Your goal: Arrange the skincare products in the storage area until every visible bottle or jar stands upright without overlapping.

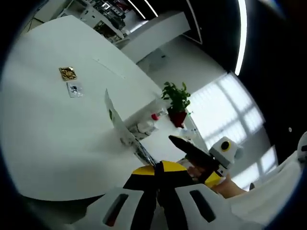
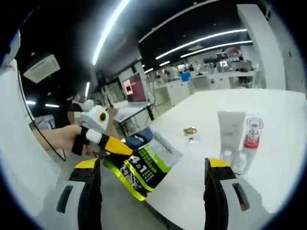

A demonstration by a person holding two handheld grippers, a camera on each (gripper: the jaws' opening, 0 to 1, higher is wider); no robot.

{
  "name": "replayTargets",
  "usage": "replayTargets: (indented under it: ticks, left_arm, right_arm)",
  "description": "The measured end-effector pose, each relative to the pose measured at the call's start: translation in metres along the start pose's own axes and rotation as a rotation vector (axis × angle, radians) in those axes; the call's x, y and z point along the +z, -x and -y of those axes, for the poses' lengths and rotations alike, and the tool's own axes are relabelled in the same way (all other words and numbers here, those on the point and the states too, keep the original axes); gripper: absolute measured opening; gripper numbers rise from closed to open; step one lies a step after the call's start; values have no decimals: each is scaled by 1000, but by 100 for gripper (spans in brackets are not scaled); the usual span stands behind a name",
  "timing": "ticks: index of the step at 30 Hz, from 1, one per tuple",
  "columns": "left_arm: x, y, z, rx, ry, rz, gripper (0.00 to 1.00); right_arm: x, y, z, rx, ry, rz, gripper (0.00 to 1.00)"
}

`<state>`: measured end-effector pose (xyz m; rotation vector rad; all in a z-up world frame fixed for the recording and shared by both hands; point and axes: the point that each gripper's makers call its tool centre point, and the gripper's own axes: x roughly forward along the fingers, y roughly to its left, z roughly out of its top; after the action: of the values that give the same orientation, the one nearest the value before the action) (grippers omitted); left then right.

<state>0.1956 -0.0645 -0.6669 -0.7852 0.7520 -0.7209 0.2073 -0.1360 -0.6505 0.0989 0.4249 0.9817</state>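
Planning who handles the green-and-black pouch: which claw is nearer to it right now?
Left. The left claw is shut on the pouch, holding it off the table edge; the right claw stands open, its jaws either side of the pouch without touching.

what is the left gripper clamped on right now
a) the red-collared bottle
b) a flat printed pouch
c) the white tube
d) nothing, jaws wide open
b: in the right gripper view the left gripper pinches the green, black and white printed pouch off the table edge, while the white tube and red-collared bottle stand free on the table.
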Motion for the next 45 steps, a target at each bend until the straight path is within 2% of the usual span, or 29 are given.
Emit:
replayTargets:
  ticks: [8, 18, 21, 24, 26, 33, 37, 45]
  left_arm:
    - [-3, -7, -6, 6, 7, -25, 0]
    - [-2, -21, -21, 34, -10, -64, 0]
    - [-1, -26, -24, 36, -14, -74, 0]
    - [1, -31, -27, 38, -20, -89, 0]
    - [3, -35, -29, 39, -23, -96, 0]
    - [9, -50, -39, 55, -34, -122, 0]
    - [8, -61, -50, 76, -43, -144, 0]
    - [-5, -74, -89, 170, -38, -184, 0]
  right_arm:
    - [-7, 11, 22, -66, 21, -29, 99]
    - [-17, 16, 39, -108, 34, -67, 99]
    - [-19, 20, 49, -144, 89, -95, 99]
    - [-21, 20, 49, -142, 86, -104, 99]
    - [-19, 20, 48, -128, 32, -64, 99]
    - [-22, 24, 53, -169, 53, -84, 99]
    - [-23, 23, 54, -172, 50, -91, 99]
    - [-25, 23, 56, -184, 40, -97, 99]
